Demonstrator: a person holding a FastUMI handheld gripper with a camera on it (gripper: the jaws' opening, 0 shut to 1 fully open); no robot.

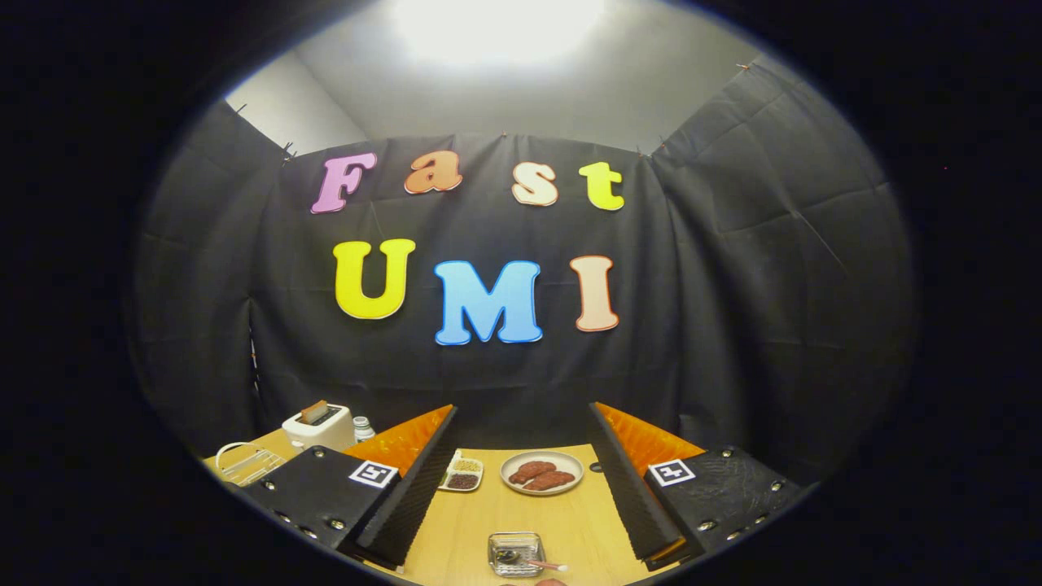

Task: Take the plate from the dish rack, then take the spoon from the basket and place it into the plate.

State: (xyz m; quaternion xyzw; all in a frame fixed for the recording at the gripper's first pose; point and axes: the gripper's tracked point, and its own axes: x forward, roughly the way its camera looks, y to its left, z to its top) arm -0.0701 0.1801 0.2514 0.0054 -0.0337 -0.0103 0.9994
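Our claw [521,488] hangs spread and empty over the worktop [570,521], so we judge the plate step in hand, needing a swing toward the dish rack [248,464], half cut off beyond our left finger; the spoon [533,563] lies in the basket [516,553] between the fingers.

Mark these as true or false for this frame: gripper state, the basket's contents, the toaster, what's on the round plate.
1. The gripper is shut on the spoon. False: it is open, holding nothing.
2. The spoon lies in the wire basket between the fingers. True.
3. The toaster has bread in its slot. True.
4. The round plate beyond the basket is bare. False: it holds reddish-brown food.
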